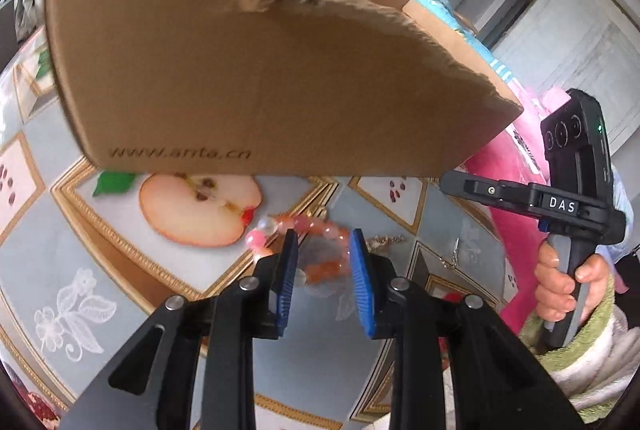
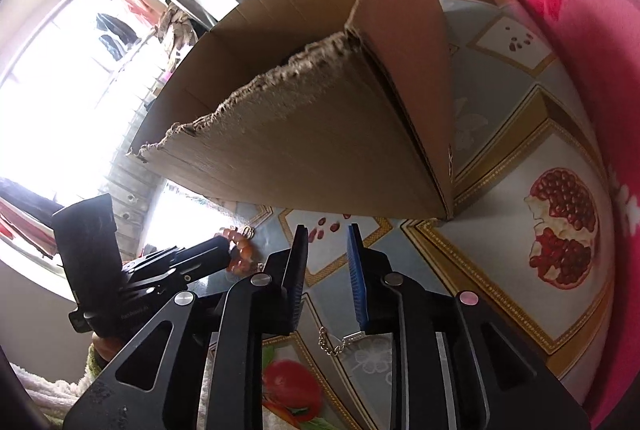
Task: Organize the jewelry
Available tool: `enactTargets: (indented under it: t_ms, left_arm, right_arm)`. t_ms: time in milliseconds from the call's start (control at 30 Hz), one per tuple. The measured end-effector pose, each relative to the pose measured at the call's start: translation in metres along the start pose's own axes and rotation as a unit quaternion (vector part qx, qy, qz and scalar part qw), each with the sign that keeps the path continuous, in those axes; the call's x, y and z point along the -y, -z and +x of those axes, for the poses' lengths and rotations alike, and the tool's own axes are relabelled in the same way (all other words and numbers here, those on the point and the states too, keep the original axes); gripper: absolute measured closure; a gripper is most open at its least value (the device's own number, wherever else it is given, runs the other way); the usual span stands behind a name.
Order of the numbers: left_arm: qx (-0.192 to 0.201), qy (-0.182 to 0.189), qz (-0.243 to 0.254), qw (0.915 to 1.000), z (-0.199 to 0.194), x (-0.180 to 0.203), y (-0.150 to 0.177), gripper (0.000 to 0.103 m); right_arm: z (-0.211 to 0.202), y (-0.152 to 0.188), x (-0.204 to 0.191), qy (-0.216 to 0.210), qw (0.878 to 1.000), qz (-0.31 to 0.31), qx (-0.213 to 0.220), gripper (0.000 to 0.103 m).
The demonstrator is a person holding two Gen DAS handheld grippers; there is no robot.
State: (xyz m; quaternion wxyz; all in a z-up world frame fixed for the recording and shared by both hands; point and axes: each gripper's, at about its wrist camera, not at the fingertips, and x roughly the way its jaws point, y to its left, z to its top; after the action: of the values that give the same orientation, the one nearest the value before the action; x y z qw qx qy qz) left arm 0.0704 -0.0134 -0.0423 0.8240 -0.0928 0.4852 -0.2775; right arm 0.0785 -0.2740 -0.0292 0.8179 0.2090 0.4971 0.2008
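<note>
A pink and orange bead bracelet (image 1: 316, 226) lies on the fruit-print tablecloth just in front of the cardboard box (image 1: 240, 69). My left gripper (image 1: 323, 240) hovers over it, open, its blue pads (image 1: 289, 270) straddling some beads without pressing them. In the right wrist view my right gripper (image 2: 327, 234) is open with nothing between its tips, pointing at the box (image 2: 320, 133). A thin silver chain (image 2: 334, 344) shows low by the base of the right pad; whether it lies on the cloth or hangs there I cannot tell. The bracelet (image 2: 242, 250) shows at the left gripper's tip.
A small gold chain (image 1: 386, 240) and a silver piece (image 1: 456, 254) lie right of the bracelet. The box has a torn front edge. Pink floral bedding (image 2: 560, 9) borders the table (image 2: 500, 230). A hand (image 1: 560, 282) in a green-and-white sleeve holds the right gripper's handle.
</note>
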Motion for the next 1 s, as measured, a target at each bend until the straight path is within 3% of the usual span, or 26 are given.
enactTargets:
  t_ms: [367,600,800,1000]
  left_arm:
    - [-0.001,-0.032,-0.018,0.9993,-0.025,-0.023,0.012,0.077]
    - [0.009,-0.065,-0.005,0.9978,-0.034,-0.031,0.021,0.077]
    - [0.037,-0.122,0.009,0.9918,-0.045,-0.033,0.025,0.059]
    - [0.085,-0.103,0.036,0.9904,-0.063,-0.015,0.029,0.057]
  right_arm:
    - [-0.009,0.002,-0.001,-0.002,1.0,0.0,0.005,0.078]
    - [-0.011,0.007,-0.01,0.012,1.0,-0.017,0.005,0.076]
    - [-0.012,0.011,-0.021,0.033,0.998,-0.048,0.007,0.075]
    - [-0.018,0.021,-0.038,0.044,0.994,-0.102,0.022,0.075]
